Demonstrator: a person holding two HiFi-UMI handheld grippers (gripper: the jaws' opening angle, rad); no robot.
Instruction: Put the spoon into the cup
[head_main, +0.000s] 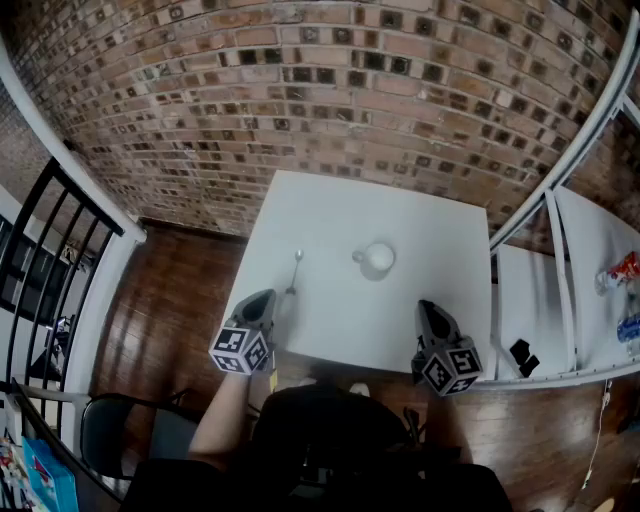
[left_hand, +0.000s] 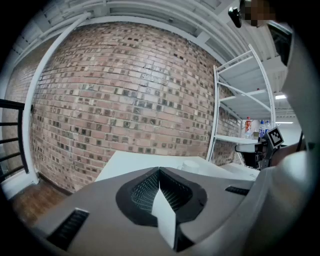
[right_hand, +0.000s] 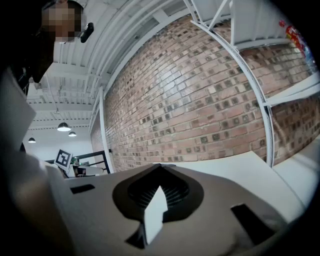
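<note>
A metal spoon (head_main: 296, 270) lies on the white table (head_main: 330, 220), left of centre, its bowl pointing away from me. A small white cup (head_main: 378, 258) stands upright to the spoon's right, near the table's middle. My left gripper (head_main: 267, 298) hovers at the table's near edge, just short of the spoon's handle, jaws shut and empty. Over the near right part of the table my right gripper (head_main: 427, 306) is also shut and empty. In the left gripper view the cup (left_hand: 190, 164) peeks over the closed jaws (left_hand: 159, 171). The right gripper view shows closed jaws (right_hand: 160, 168) and bare table (right_hand: 230, 165).
A brick wall (head_main: 330, 90) rises behind the table. White shelving (head_main: 560, 260) stands to the right with bottles (head_main: 620, 272) and a small black object (head_main: 520, 355). A black railing (head_main: 45, 260) and a chair (head_main: 125, 430) are on the left, over wood floor.
</note>
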